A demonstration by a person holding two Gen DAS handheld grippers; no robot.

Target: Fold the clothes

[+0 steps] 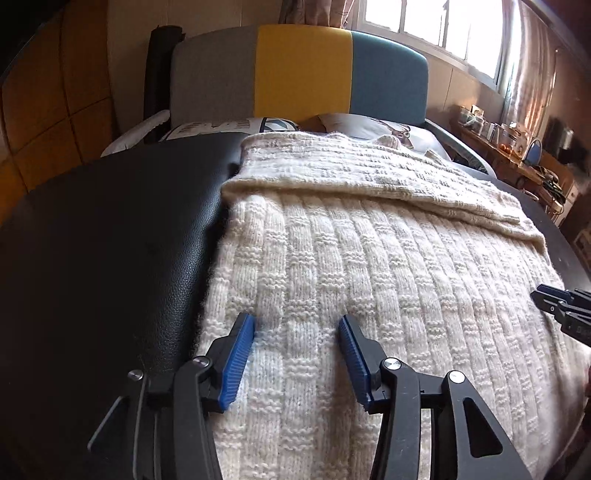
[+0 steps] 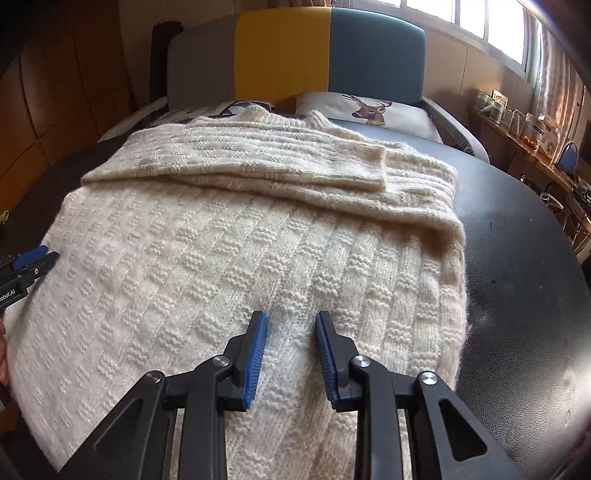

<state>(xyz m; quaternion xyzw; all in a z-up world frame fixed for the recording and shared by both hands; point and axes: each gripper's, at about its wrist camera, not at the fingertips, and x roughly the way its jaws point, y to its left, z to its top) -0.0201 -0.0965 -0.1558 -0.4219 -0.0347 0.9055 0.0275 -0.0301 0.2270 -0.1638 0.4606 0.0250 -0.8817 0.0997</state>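
Left gripper (image 1: 297,325): blue-padded fingers (image 1: 236,363) spread wide apart, nothing between them, poised at the near left part of the sweater. Also seen at the left edge of the right wrist view (image 2: 27,260).

Right gripper (image 2: 291,323): fingers (image 2: 255,360) parted by a narrower gap, clamped on nothing, poised at the near middle-right part of the sweater. Tips also seen at the right edge of the left wrist view (image 1: 550,299).

Sweater (image 2: 229,266): cream, chunky basket-weave knit, laid flat on the black table, body running from the near edge away toward the bed. Sleeves (image 2: 258,166) folded across the far part of the body, one cuff (image 2: 380,168) lying near the right side. Collar at the far end.

Black table (image 1: 110,240): leather-grain top, bare on both sides of the sweater.

Pillows beyond the table: one with a deer print (image 2: 369,107), another patterned one (image 1: 229,127) to its left.

Headboard (image 1: 303,70): grey, yellow and blue panels.

Window (image 1: 443,29): bright, far right, above a cluttered shelf (image 1: 517,147).
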